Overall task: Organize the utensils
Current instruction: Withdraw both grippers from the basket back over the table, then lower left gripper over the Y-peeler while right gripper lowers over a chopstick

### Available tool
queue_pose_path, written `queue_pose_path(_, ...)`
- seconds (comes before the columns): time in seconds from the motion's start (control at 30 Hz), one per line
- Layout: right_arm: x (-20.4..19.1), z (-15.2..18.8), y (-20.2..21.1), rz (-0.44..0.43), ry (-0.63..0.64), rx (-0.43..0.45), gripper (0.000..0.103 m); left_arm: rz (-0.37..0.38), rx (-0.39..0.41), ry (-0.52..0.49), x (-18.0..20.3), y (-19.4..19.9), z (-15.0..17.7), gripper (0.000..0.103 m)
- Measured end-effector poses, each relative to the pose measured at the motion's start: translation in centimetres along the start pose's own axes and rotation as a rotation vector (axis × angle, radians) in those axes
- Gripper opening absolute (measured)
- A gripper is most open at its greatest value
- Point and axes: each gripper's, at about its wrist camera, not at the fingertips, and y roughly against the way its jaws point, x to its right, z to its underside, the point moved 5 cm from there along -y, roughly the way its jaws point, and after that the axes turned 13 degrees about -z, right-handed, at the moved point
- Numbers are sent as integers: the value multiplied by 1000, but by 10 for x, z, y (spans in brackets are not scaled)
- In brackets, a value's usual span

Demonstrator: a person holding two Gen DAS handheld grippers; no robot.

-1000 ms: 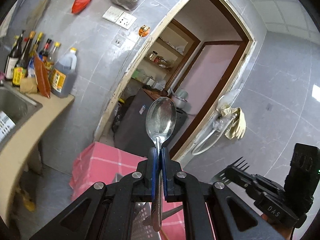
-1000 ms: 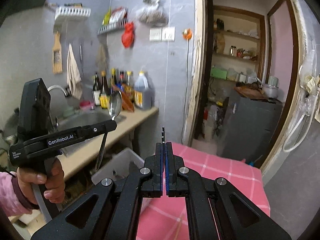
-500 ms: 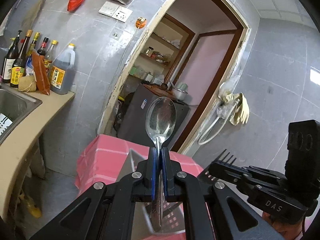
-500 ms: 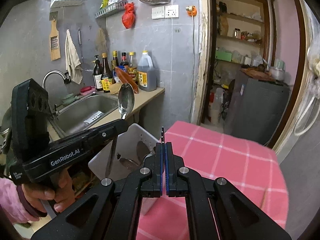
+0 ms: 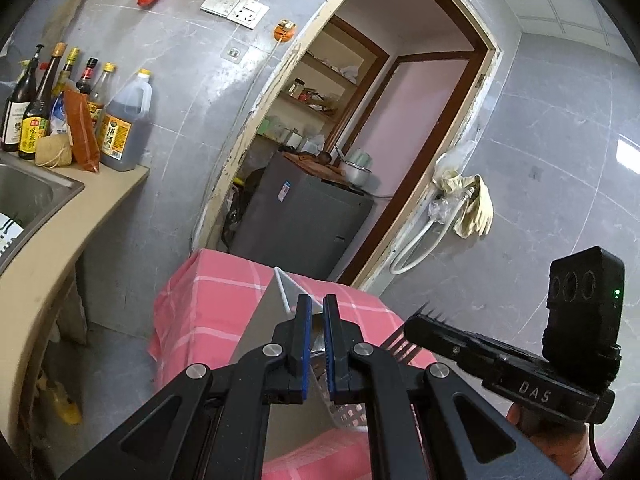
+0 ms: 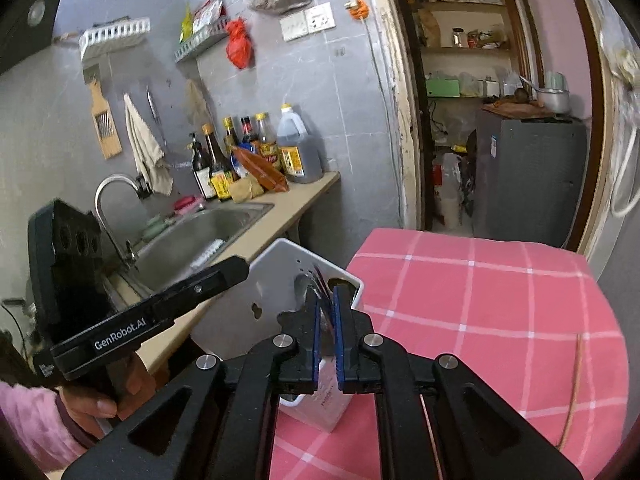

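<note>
Hovering over the white utensil holder (image 6: 280, 276), my left gripper (image 5: 316, 332) stands slightly parted, empty. My right gripper (image 6: 327, 320) has just been opening; the fork (image 5: 398, 347), loose between its jaws, could tip out onto the pink cloth (image 6: 480, 300).

We read "DAS" in pale letters on the side of the right tongs (image 5: 416, 330). On the left tongs (image 6: 240, 268), a white "GenRobot.AI" runs along the body. The bottle labels (image 5: 116, 136) are too small to read.
</note>
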Motion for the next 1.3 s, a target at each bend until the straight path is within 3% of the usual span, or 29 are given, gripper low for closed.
queue_pose_path(0.17, 0, -7, 25, 31, -3, 84, 22, -21, 7, -13, 4, 12, -5, 16)
queue_pose_path(0.27, 1, -13, 48, 75, 6, 153, 35, -50, 19, -29, 10, 22, -10, 35)
queue_pose_path(0.33, 3, -15, 67, 109, 13, 210, 53, -80, 36, -48, 17, 31, -13, 50)
queue_pose_path(0.37, 4, -15, 76, 123, 12, 232, 57, -89, 42, -58, 20, 34, -14, 52)
queue_pose_path(0.43, 7, -17, 90, 129, 6, 263, 68, -127, 52, -90, 30, 41, -16, 71)
queue_pose_path(0.63, 25, -7, 144, 175, -4, 364, 98, -188, 133, -152, 66, 65, -13, 100)
queue_pose_path(0.7, 31, -4, 157, 188, -7, 382, 102, -197, 157, -167, 80, 71, -8, 103)
queue_pose_path(1.03, 81, 26, 210, 293, 5, 358, 102, -220, 194, -185, 133, 76, 30, 103)
queue_pose_path(1.3, 126, 55, 227, 307, -6, 301, 102, -221, 136, -214, 164, 58, 75, 103)
